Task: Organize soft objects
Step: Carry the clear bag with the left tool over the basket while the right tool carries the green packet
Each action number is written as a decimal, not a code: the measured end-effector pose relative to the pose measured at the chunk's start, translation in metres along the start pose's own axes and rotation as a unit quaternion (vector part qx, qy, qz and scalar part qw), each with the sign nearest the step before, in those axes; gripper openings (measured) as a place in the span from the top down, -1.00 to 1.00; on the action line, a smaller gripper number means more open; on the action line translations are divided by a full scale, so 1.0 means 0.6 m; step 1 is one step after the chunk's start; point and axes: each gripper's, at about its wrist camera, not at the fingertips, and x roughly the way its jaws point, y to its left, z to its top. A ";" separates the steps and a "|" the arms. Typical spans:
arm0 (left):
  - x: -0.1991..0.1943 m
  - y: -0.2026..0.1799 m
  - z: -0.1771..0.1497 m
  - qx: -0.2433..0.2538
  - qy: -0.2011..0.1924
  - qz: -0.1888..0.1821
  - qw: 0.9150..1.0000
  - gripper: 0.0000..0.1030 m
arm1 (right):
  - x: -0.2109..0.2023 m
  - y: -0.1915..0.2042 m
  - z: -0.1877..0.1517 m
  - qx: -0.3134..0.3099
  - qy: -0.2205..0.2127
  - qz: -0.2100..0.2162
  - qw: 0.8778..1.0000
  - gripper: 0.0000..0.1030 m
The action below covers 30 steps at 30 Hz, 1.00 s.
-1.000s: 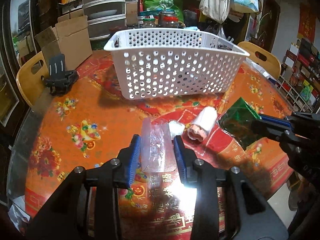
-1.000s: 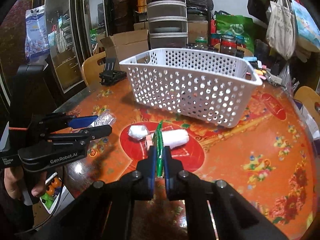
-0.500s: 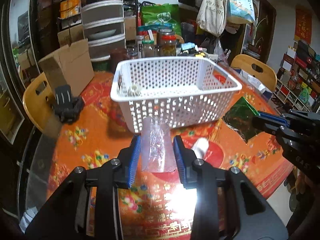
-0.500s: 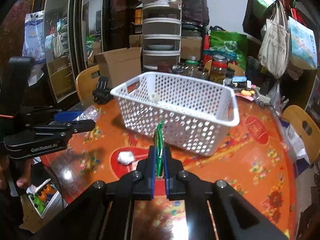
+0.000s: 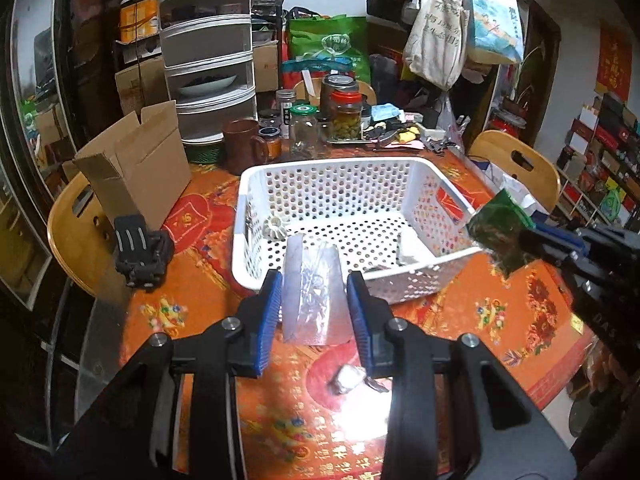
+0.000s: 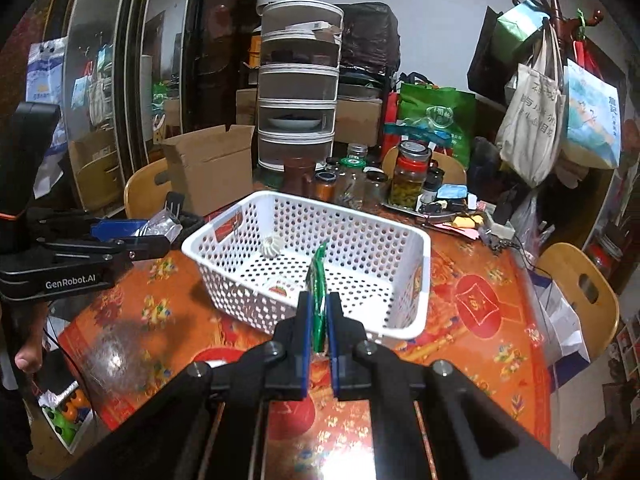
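**Left wrist and right wrist: two pouches carried to the basket**

Left wrist view: my left tongs (image 5: 313, 304) are closed to about the width of a clear pouch (image 5: 313, 290), which stands upright between the blue pads, gripped by its sides so it hangs free of the bench (image 5: 180, 296). I have it raised over the basket's (image 5: 352, 168) near wall, I judge so it can drop straight in once I let go. Inside lie a white ruffled piece (image 5: 276, 227) and a flat packet (image 5: 408, 254). A crumpled wad (image 5: 347, 378) sits on the bench below, not yet collected. At right the other tongs carry a green pouch (image 5: 499, 227) beside the basket's right corner.

Right wrist view: my right tongs (image 6: 318, 312) are pinched nearly together on the green pouch (image 6: 318, 280), held edge-on and upright, which keeps the thin foil from flopping. It points over the near rim of the basket (image 6: 420, 272). The left tongs (image 6: 132, 236) hang at left, short of the basket, apart from mine, so I judge the two releases need not collide.
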 end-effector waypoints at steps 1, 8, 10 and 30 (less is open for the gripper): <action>0.004 0.001 0.008 0.000 0.002 0.001 1.000 0.40 | 0.002 -0.003 0.006 0.000 0.000 -0.003 1.000 0.89; 0.049 0.009 0.060 -0.003 0.020 0.012 1.000 0.40 | 0.039 -0.021 0.053 0.004 0.013 -0.017 1.000 0.89; 0.066 0.012 0.074 -0.007 0.028 0.011 1.000 0.40 | 0.056 -0.026 0.061 0.005 0.021 -0.021 1.000 0.89; 0.261 0.022 0.113 -0.027 0.084 0.020 0.996 0.40 | 0.212 -0.091 0.067 0.057 0.083 -0.050 0.994 0.89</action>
